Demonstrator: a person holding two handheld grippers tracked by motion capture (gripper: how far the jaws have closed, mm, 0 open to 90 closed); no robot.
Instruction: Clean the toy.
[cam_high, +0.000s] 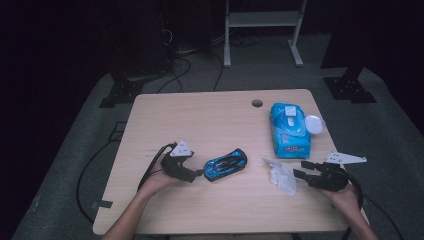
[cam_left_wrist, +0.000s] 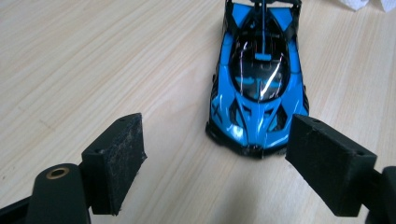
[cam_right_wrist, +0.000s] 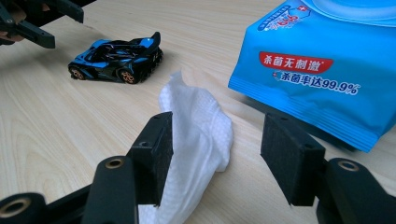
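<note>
The blue wipes pack (cam_right_wrist: 322, 70) reads "99.9%" after Chinese characters, legible in the right gripper view; the high view shows its white lid flipped open near the counter's (cam_high: 200, 115) right edge. The blue toy car (cam_high: 225, 164) lies near the front edge, long axis slanted, nose toward the left tool (cam_left_wrist: 215, 163), whose jaws are spread just before it. The right tool (cam_right_wrist: 217, 154), jaws spread, straddles a crumpled white wipe (cam_right_wrist: 198, 135).

My jaws stand apart around a crumpled white wipe (cam_right_wrist: 201, 135) on the table (cam_right_wrist: 70, 130); the blue wipes pack (cam_right_wrist: 322, 70) lies right, a blue toy car (cam_right_wrist: 116, 58) farther off
</note>
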